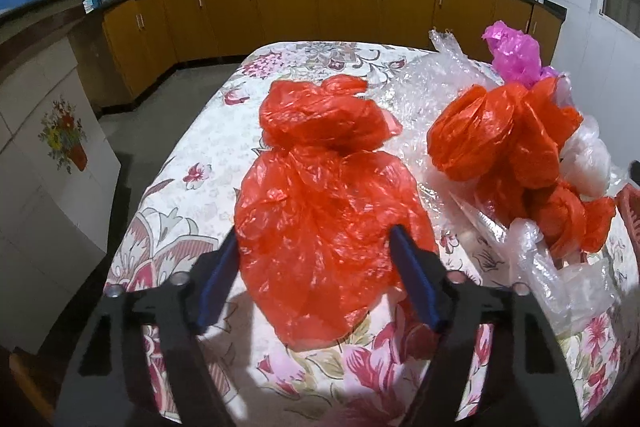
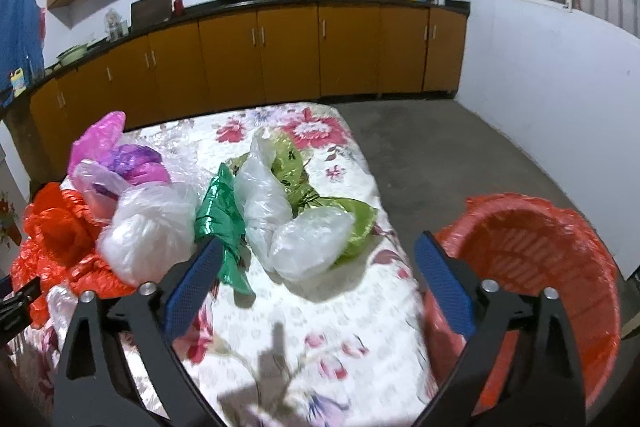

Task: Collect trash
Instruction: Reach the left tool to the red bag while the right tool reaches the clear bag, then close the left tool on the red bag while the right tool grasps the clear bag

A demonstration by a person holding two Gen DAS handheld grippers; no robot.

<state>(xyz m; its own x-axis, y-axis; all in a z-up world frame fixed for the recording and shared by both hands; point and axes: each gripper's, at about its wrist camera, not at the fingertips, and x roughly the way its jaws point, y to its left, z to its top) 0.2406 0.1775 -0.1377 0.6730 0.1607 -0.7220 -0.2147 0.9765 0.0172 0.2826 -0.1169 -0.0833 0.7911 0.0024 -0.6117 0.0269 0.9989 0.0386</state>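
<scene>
The left gripper (image 1: 314, 233) hangs over a flat red plastic bag (image 1: 320, 219) on the floral tablecloth (image 1: 192, 187), its blue pads partly spread to either side of the bag's near half. Whether the pads press the film cannot be told; they seem just beside it, so the bag lies loose, not grasped. The right gripper (image 2: 316, 247) stands wide, with nothing between its pads and only bare cloth below.

Only the left wrist view shows this flat bag, a second bunched red bag (image 1: 324, 111) behind it, and crumpled clear wrap (image 1: 420, 99) toward the table's far right. Only the right wrist view shows the red basket (image 2: 532, 251) lined with red film just off the table's right edge, a green bag (image 2: 222, 223), a yellow-green bag (image 2: 356, 223) and two clear bags (image 2: 272, 211) mid-table. Both views catch the heap of red bags (image 1: 504, 143) topped by a pink bag (image 1: 514, 51).
</scene>
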